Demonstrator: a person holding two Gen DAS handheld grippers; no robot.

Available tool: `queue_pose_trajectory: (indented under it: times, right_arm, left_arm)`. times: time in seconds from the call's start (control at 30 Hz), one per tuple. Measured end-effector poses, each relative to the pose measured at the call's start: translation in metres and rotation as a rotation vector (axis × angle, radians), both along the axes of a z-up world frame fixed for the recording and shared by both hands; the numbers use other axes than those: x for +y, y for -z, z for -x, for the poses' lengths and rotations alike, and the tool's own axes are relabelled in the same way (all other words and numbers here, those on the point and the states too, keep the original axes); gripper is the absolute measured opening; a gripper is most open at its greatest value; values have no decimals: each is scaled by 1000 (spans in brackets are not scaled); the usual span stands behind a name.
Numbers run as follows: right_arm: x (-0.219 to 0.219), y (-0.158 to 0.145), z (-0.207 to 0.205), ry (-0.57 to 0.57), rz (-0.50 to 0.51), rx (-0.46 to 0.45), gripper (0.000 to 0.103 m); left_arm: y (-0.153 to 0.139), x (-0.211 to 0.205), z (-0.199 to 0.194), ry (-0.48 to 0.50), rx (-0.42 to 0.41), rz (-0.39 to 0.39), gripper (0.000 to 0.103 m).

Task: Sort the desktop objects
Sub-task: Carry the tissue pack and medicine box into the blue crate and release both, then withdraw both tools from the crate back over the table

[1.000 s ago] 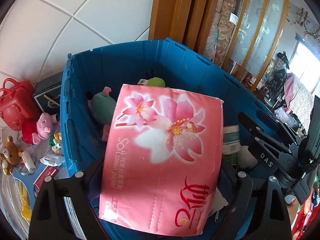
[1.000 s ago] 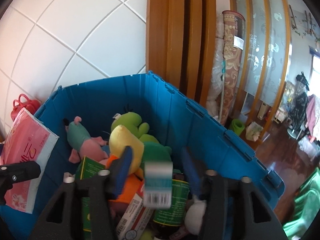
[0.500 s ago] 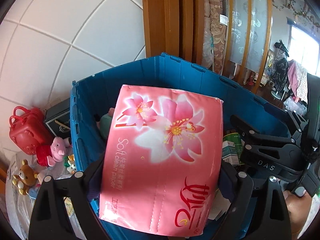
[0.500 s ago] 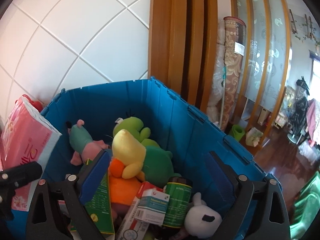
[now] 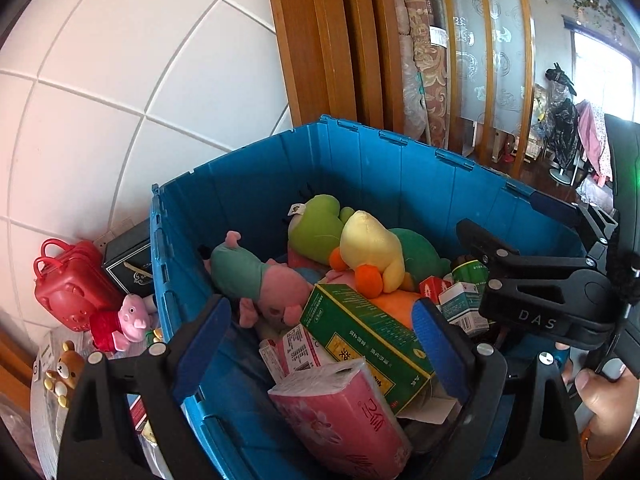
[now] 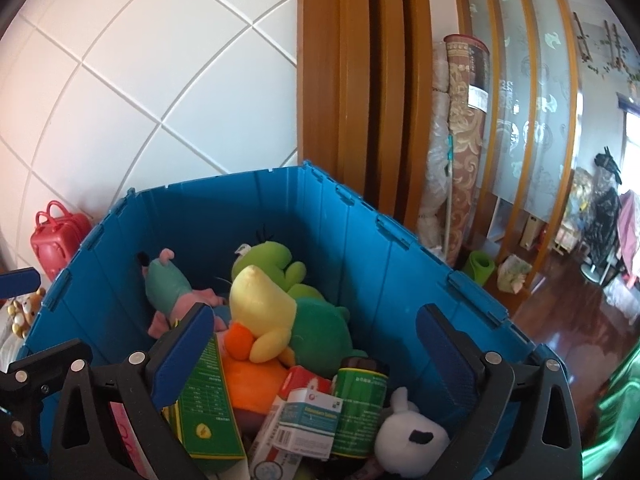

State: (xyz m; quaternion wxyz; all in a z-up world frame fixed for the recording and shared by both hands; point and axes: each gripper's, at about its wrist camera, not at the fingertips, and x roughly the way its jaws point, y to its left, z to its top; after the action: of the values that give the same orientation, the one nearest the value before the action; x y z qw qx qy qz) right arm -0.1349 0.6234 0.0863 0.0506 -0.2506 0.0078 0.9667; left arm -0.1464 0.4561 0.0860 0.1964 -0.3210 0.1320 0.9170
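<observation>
A blue crate (image 5: 248, 184) (image 6: 192, 220) holds plush toys, a green box (image 5: 360, 328) (image 6: 204, 408), small cartons and a green can (image 6: 358, 408). The pink tissue pack (image 5: 340, 416) lies inside the crate at its near edge, free of any grip. My left gripper (image 5: 320, 348) is open and empty just above it. My right gripper (image 6: 312, 356) is open and empty over the crate; it shows in the left wrist view (image 5: 536, 292). A yellow duck plush (image 5: 372, 252) (image 6: 260, 312) lies on the pile.
Left of the crate stand a red toy suitcase (image 5: 68, 284) (image 6: 56, 232), a black box (image 5: 128, 268), a pink pig plush (image 5: 120, 322) and a small bear (image 5: 64, 372). White tiled wall behind, wooden partition (image 6: 340, 80) to the right.
My left gripper has opened and the pink tissue pack has dropped into the crate. My right gripper opened earlier, letting a small carton fall onto the pile.
</observation>
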Motion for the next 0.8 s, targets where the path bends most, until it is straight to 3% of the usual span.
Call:
queue_pose_trajectory:
  times: [0.33, 0.57, 0.73, 0.8]
  right_arm:
    - [-1, 0, 1, -12, -4, -13, 102]
    - [0, 2, 6, -10, 15, -77, 103]
    - [-15, -4, -13, -28, 36, -62, 103]
    - [-30, -11, -24, -67, 58, -39, 103]
  left_arm:
    - [-2, 0, -4, 5, 11, -19, 93]
    - [-15, -33, -21, 30, 20, -183, 93]
    - [-27, -80, -39, -82, 109, -280, 93]
    - [-25, -103, -39, -124, 107, -309, 93]
